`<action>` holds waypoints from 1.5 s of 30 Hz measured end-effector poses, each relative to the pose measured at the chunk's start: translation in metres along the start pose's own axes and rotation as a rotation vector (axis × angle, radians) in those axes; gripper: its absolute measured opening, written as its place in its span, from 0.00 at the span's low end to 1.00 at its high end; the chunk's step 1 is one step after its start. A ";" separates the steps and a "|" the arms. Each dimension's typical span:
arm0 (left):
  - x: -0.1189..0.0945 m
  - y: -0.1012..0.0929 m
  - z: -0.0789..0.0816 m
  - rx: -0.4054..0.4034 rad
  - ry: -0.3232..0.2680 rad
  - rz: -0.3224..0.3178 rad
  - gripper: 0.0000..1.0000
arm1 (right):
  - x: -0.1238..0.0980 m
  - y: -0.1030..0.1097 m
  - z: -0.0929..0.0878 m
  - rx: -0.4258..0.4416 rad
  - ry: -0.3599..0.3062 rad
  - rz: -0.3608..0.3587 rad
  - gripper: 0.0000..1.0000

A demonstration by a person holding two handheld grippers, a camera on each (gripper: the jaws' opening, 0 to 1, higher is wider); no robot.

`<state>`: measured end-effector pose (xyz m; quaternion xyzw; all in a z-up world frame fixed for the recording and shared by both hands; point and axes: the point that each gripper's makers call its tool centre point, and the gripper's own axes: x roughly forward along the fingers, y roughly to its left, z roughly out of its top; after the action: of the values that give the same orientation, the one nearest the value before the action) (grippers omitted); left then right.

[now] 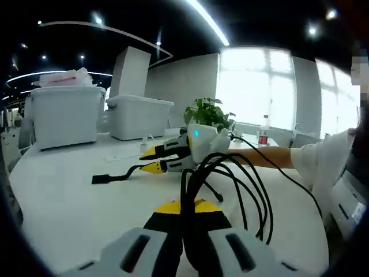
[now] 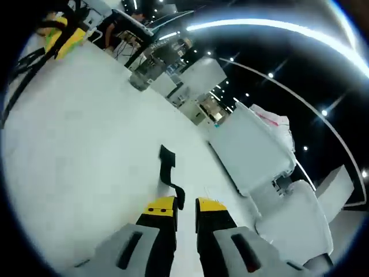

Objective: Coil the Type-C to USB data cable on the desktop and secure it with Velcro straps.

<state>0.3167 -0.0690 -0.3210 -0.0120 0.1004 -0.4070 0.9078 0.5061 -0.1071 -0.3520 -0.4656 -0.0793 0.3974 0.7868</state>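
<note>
1. Cable [image 1: 230, 184] loops stand bunched in the left gripper view, pinched between the closed jaws of the left gripper [image 1: 185, 209] above the table [image 1: 63, 196]. Beyond them the right gripper [image 1: 151, 160] reaches toward the black strap [image 1: 118, 176] lying mid-table.

2. Strap [image 2: 170, 173] in the right gripper view lies flat, its near end between the parted jaws of the right gripper [image 2: 185, 206]. Closing on that end squarely, then lifting it clear before wrapping, should keep the coil tidy.
</note>
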 end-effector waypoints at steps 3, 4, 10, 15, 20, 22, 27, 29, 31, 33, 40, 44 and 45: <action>0.001 0.000 0.000 -0.004 0.001 -0.001 0.04 | 0.000 0.007 0.002 -0.049 0.017 0.027 0.02; 0.001 0.000 0.000 -0.012 0.000 -0.004 0.04 | -0.003 0.010 0.001 -0.057 0.040 0.040 0.02; 0.000 -0.011 0.003 -0.058 -0.014 -0.051 0.04 | -0.072 0.006 0.000 -0.026 0.130 0.002 0.01; 0.000 -0.034 0.006 -0.129 -0.021 -0.161 0.04 | -0.159 0.030 -0.011 -0.010 0.314 -0.022 0.01; -0.002 -0.059 0.008 -0.088 -0.013 -0.271 0.04 | -0.198 0.058 -0.002 0.111 0.373 -0.049 0.01; -0.005 -0.076 0.007 -0.027 -0.004 -0.326 0.04 | -0.205 0.069 0.008 0.188 0.364 -0.055 0.01; -0.018 -0.105 0.010 0.035 0.005 -0.402 0.04 | -0.207 0.102 0.036 0.451 0.307 0.017 0.02; -0.022 -0.112 0.011 0.033 0.011 -0.410 0.04 | -0.203 0.111 0.052 0.515 0.227 0.043 0.02; -0.024 -0.116 0.011 0.026 0.011 -0.407 0.04 | -0.205 0.123 0.066 0.602 0.177 0.107 0.05; -0.026 -0.120 0.011 0.010 0.012 -0.405 0.04 | -0.208 0.125 0.068 0.676 0.153 0.132 0.10; -0.021 -0.118 0.015 -0.146 -0.006 -0.398 0.04 | -0.236 0.105 0.076 0.822 -0.002 0.123 0.12; -0.006 -0.124 0.012 -0.250 -0.003 -0.439 0.04 | -0.253 0.090 0.066 0.821 -0.021 0.059 0.12; -0.003 -0.124 0.011 -0.247 -0.005 -0.435 0.04 | -0.256 0.084 0.062 0.858 -0.039 0.042 0.12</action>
<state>0.2257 -0.1506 -0.2966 -0.1451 0.1423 -0.5776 0.7906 0.2571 -0.2238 -0.3212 -0.0901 0.0878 0.4188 0.8993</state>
